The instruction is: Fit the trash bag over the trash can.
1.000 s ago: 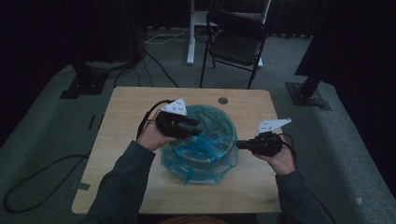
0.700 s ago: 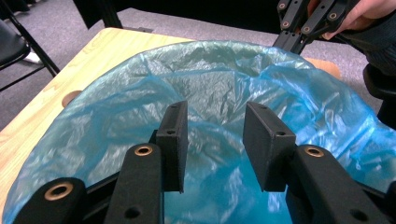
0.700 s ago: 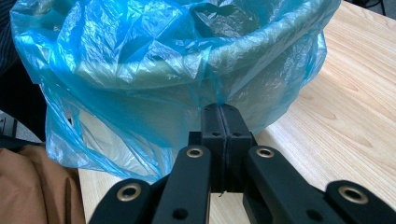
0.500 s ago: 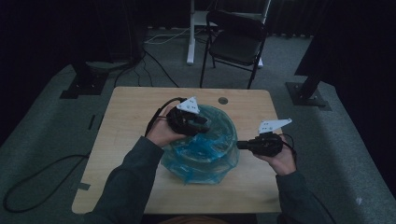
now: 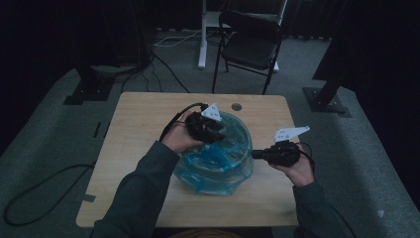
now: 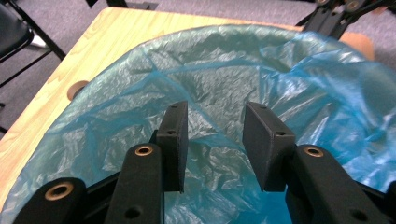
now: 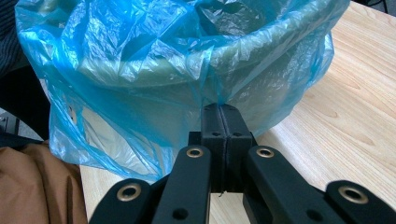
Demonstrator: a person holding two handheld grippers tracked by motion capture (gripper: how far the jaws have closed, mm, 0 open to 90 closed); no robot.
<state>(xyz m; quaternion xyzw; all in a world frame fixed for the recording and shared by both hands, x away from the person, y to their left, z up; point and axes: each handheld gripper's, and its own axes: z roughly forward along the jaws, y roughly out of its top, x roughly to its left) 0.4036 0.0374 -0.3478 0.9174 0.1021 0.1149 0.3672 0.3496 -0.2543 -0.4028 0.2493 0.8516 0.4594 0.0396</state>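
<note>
Right gripper [image 7: 219, 109] pinches my crinkled blue plastic bag [image 7: 154, 60] at the bin's near side; left gripper [image 6: 215, 140] hovers open over its mouth.

Your left gripper [image 5: 210, 128] has its jaws apart, nothing between; your right gripper [image 5: 257, 154] is pinched closed, pointing left, forearms low.

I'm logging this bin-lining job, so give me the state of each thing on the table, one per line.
Blue plastic bag: draped over the bin's rim, crumpled, lining the inside.
Bin: upright on the table, open-topped, wrapped by the bag.
Left tongs: open, over the bag-lined inside, nothing between them.
Right tongs: shut, pinching a fold of the bag at the bin's outer side.
Table: wooden, bears the bin.
</note>
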